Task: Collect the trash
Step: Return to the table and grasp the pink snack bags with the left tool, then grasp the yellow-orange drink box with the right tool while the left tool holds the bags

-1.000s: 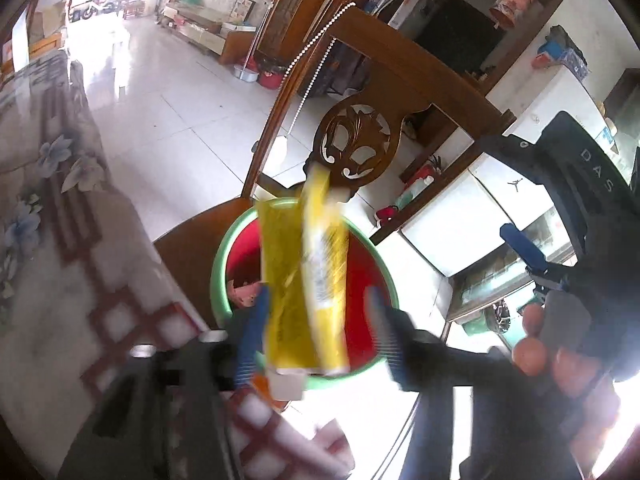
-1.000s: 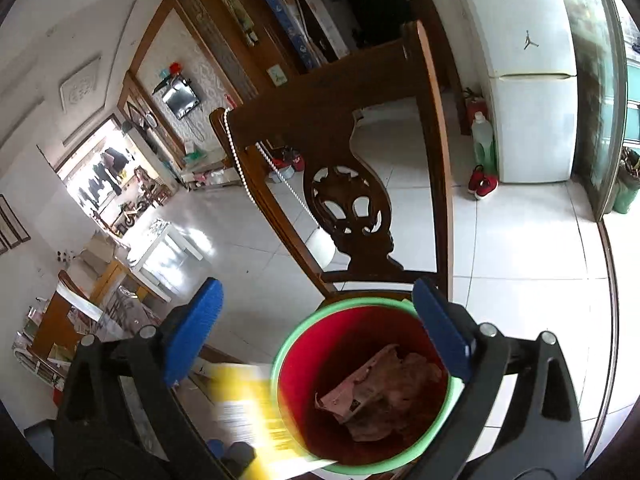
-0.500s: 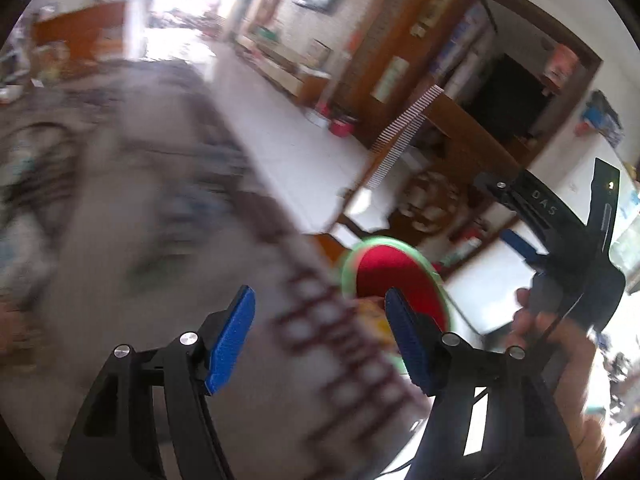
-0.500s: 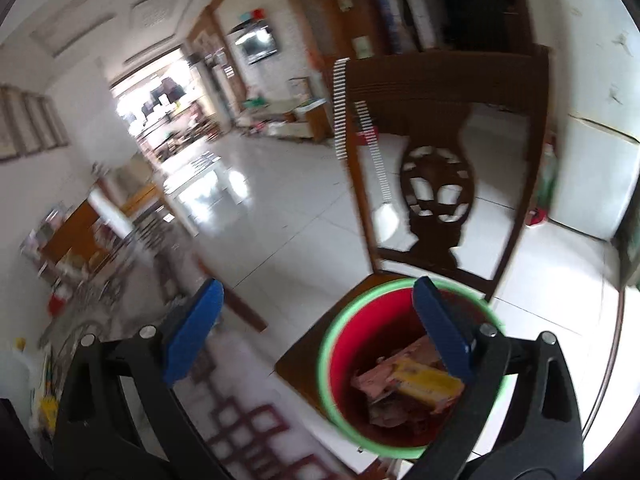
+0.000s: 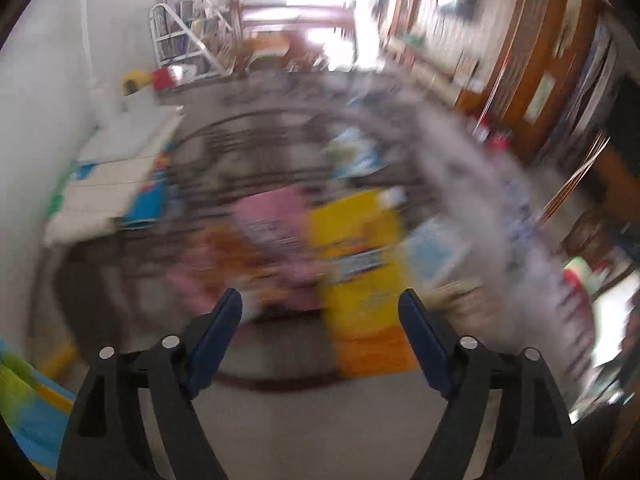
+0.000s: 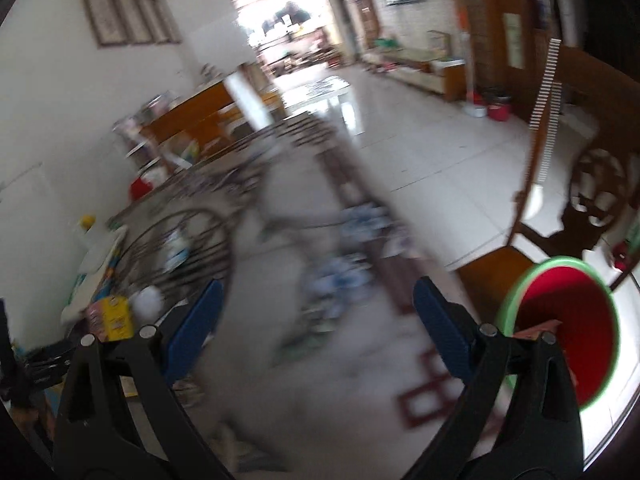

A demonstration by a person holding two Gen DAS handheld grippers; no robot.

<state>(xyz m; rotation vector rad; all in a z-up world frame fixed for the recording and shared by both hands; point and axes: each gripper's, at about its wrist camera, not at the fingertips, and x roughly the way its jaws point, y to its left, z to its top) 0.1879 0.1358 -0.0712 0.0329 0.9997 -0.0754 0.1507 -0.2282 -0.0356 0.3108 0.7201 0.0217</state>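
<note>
Right now both of my grippers hang over the table [image 5: 304, 416], which wears a grey cloth with a dark ring pattern and a red square border, and both views are smeared with blur. My left gripper [image 5: 320, 316] has its blue pads spread wide; its jaws have just been opening, and nothing sits between them. Beyond its fingertips, toward the middle of the table, lies the trash: a yellow packet [image 5: 360, 272] with an orange lower end, just past my right-hand pad, a pink wrapper [image 5: 276, 220] touching it on the left, and a pale blue packet [image 5: 436, 248] just beside it on the right. More blue and white litter [image 5: 352, 152] lies farther in, too blurred to name. A stack of white paper [image 5: 116, 168] sits along the table's left edge by the wall. My right gripper [image 6: 316, 308] is also spread, with only bare cloth between its pads. Off the table's right edge, the red bin with a green rim [image 6: 560, 332] stands on the seat of a wooden chair [image 6: 592, 184], and a scrap of brownish wrapper [image 6: 536, 328] shows at its near rim. In this view the yellow packet lies near the table's left edge, well apart from the bin.
</note>
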